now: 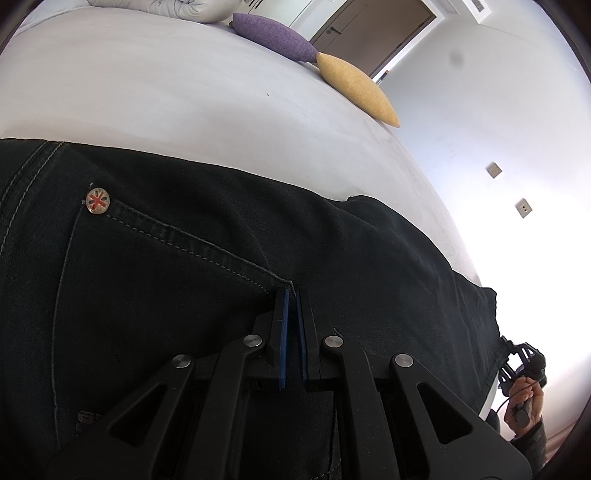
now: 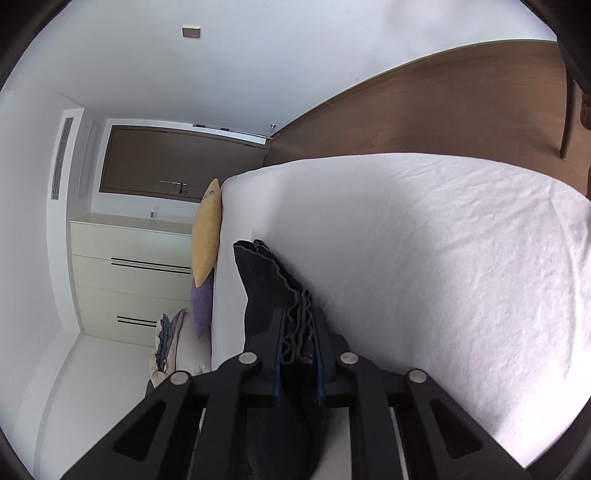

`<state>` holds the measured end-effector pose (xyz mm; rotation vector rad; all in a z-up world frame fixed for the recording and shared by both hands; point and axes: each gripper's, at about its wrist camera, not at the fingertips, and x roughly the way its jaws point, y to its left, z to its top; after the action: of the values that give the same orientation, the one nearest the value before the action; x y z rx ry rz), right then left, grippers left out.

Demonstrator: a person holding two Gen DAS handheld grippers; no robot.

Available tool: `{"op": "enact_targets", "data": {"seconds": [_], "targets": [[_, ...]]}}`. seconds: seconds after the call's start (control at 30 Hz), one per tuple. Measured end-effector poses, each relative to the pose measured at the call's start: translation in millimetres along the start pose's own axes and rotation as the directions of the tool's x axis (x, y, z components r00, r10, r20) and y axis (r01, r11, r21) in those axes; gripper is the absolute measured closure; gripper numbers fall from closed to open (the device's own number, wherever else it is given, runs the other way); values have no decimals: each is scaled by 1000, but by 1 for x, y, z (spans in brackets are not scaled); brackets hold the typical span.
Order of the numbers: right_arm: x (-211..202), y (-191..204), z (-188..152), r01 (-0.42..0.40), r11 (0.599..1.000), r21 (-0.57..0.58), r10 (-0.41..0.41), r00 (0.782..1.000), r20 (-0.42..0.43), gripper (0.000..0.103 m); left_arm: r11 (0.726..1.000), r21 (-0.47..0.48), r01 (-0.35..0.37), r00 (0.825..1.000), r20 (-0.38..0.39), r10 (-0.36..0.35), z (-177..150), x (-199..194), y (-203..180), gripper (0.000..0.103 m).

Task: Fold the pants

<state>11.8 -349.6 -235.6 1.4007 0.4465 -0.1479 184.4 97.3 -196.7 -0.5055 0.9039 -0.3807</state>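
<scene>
Dark denim pants (image 1: 221, 258) lie flat across the white bed (image 1: 147, 92), back pocket and a metal rivet (image 1: 98, 201) up. My left gripper (image 1: 294, 295) is shut, its blue pads pinching the pants at the pocket's corner. In the right wrist view my right gripper (image 2: 299, 325) is shut on the bunched leg ends of the pants (image 2: 266, 288), held at the bed's edge. The right gripper and the hand holding it also show in the left wrist view (image 1: 524, 365), at the pants' far end.
A purple cushion (image 1: 275, 37) and a yellow cushion (image 1: 356, 88) lie at the bed's far edge, with a grey pillow (image 1: 159, 7) beyond. A cream dresser (image 2: 133, 277), a wooden floor (image 2: 443, 110) and a chair leg (image 2: 567, 122) surround the bed (image 2: 443, 258).
</scene>
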Motion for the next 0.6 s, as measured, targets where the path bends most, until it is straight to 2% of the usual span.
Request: {"op": "enact_targets", "data": {"seconds": [0.2,0.3,0.37,0.43,0.5,0.53,0.6], "targets": [[-1,21,-10,60,995,-77,-57,998,37,91,1000,-2,6,1000,2,-6,0,-1,2,97],[1,53,-26,85,976,-202,-79,996,40,91,1000,-4,10,1000,3,-10,0,-1,4,97],[6,82,-46,94,941,-326,-89,996,28,91,1000,-6,14,1000,4,-14,0,-1,5,97],[14,115,-77,91,877,-472,-101,995,4,91,1000,-8,19,1000,5,-19,0,-2,6,97],[25,146,-120,68,780,-623,-113,993,-33,91,1000,-9,23,1000,7,-23,0,-2,8,97],[31,158,-144,60,715,-696,-129,991,-46,91,1000,-11,25,1000,8,-25,-1,-3,9,97],[47,173,-195,63,553,-831,-188,981,-51,91,999,-15,30,999,11,-30,-1,-4,10,97]]}}
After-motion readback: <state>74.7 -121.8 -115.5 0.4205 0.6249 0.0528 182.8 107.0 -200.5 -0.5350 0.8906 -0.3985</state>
